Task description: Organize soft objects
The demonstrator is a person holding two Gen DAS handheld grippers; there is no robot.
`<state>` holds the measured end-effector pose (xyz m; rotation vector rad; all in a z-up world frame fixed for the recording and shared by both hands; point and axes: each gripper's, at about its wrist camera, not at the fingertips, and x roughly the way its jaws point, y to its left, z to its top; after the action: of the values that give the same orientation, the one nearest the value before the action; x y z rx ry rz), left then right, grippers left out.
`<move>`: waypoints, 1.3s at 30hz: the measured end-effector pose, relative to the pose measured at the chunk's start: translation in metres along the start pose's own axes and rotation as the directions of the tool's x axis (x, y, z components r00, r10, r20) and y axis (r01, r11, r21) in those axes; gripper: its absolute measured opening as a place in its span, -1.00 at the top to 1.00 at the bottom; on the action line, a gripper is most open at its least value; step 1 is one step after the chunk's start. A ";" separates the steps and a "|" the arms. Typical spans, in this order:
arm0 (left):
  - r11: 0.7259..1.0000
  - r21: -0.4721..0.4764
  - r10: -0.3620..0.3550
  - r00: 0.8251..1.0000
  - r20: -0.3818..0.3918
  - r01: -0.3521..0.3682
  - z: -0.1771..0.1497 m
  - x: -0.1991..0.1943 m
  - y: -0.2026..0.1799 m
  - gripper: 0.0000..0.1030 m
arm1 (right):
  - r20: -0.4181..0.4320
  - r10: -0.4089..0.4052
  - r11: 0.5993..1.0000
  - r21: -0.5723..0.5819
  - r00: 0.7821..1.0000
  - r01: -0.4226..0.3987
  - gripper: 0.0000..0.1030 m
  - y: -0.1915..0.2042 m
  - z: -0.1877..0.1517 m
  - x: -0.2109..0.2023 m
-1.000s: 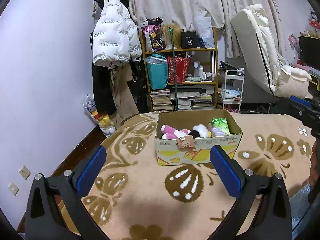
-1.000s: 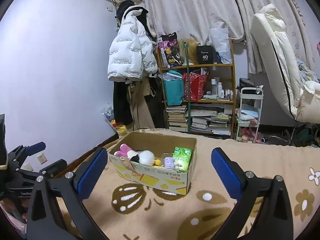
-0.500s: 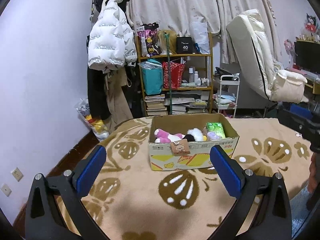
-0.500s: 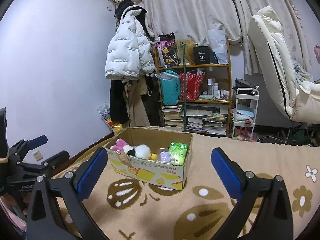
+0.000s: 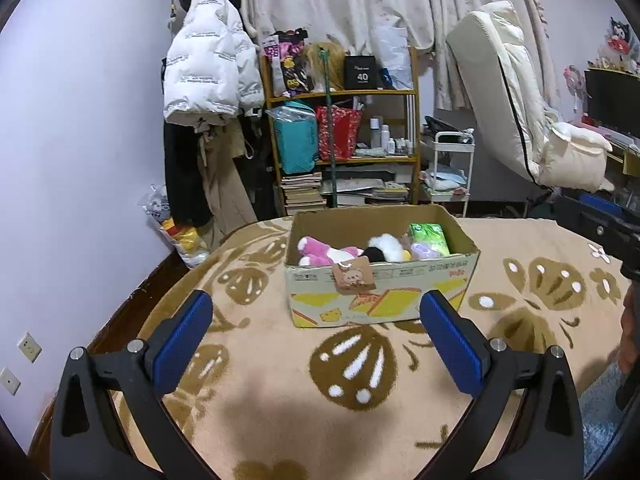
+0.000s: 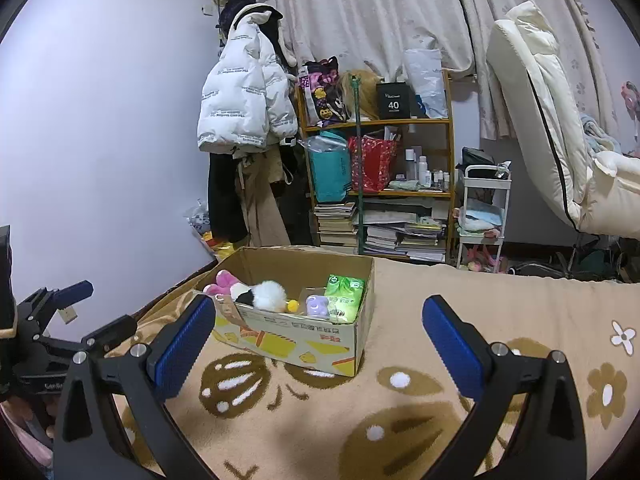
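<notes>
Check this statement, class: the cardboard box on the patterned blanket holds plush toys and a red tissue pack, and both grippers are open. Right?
Not quite. The tissue pack in the cardboard box is green, as the right wrist view shows. The rest stands: plush toys, and the left gripper and right gripper open.

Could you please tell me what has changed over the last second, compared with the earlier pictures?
Only the viewpoints shifted a little: in both wrist views the cardboard box sits slightly differently in frame, so both hand-held grippers drifted. Nothing was grasped or released. The left gripper and right gripper stay open and empty, and the pink plush, the white fluffy toy and the green packet lie in the box as before.
</notes>
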<state>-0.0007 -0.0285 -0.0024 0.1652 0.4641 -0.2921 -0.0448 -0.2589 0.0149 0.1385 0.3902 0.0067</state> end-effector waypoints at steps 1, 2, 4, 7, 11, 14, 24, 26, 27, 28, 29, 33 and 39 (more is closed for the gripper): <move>1.000 0.001 -0.003 1.000 -0.005 0.003 0.000 0.001 0.000 -0.99 | 0.000 -0.002 1.000 0.000 1.000 0.002 -1.00 -0.001 0.000 0.001; 1.000 0.001 -0.004 1.000 -0.008 0.004 -0.001 0.002 0.000 -0.99 | -0.002 -0.004 1.000 0.001 1.000 0.004 -1.00 -0.002 0.000 0.002; 1.000 0.001 -0.007 1.000 -0.019 0.007 -0.002 0.004 -0.001 -0.99 | -0.004 -0.006 1.000 0.005 1.000 0.006 -1.00 -0.002 -0.002 0.003; 1.000 0.006 0.002 1.000 -0.014 -0.002 -0.002 0.003 -0.002 -0.99 | -0.005 -0.010 1.000 0.014 1.000 0.010 -1.00 -0.004 -0.002 0.005; 1.000 0.016 -0.005 1.000 -0.002 0.005 -0.002 -0.001 -0.004 -0.99 | -0.004 -0.011 1.000 0.018 1.000 0.011 -1.00 -0.005 -0.003 0.004; 1.000 0.018 -0.003 1.000 0.002 0.003 -0.002 -0.003 -0.005 -0.99 | -0.002 -0.011 1.000 0.015 1.000 0.011 -1.00 -0.005 -0.002 0.004; 1.000 -0.005 0.013 1.000 0.008 -0.013 -0.001 -0.005 0.000 -0.99 | -0.003 -0.014 1.000 0.011 1.000 0.014 -1.00 -0.004 -0.003 0.005; 1.000 -0.006 0.014 1.000 0.009 -0.014 0.000 -0.005 0.000 -0.99 | -0.007 -0.012 1.000 0.010 1.000 0.012 -1.00 -0.005 -0.002 0.004; 1.000 -0.007 0.014 1.000 0.008 -0.014 0.000 -0.005 0.001 -0.99 | -0.007 -0.013 1.000 0.010 1.000 0.013 -1.00 -0.005 -0.002 0.004; 1.000 -0.007 0.016 1.000 0.007 -0.016 0.000 -0.005 0.001 -0.99 | -0.006 -0.014 1.000 0.009 1.000 0.014 -1.00 -0.005 -0.002 0.004; 1.000 -0.008 0.017 1.000 0.008 -0.017 0.000 -0.005 0.001 -0.99 | -0.005 -0.014 1.000 0.008 1.000 0.014 -1.00 -0.005 -0.002 0.004; 1.000 -0.014 0.018 1.000 0.005 -0.018 0.000 -0.005 0.002 -0.99 | -0.006 -0.013 1.000 0.006 1.000 0.013 -1.00 -0.004 -0.003 0.005; 1.000 -0.010 0.018 1.000 0.005 -0.018 -0.001 -0.005 0.001 -0.99 | -0.005 -0.013 1.000 0.007 1.000 0.013 -1.00 -0.004 -0.003 0.005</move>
<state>-0.0050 -0.0258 -0.0012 0.1584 0.4590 -0.2723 -0.0417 -0.2627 0.0102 0.1427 0.3961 -0.0070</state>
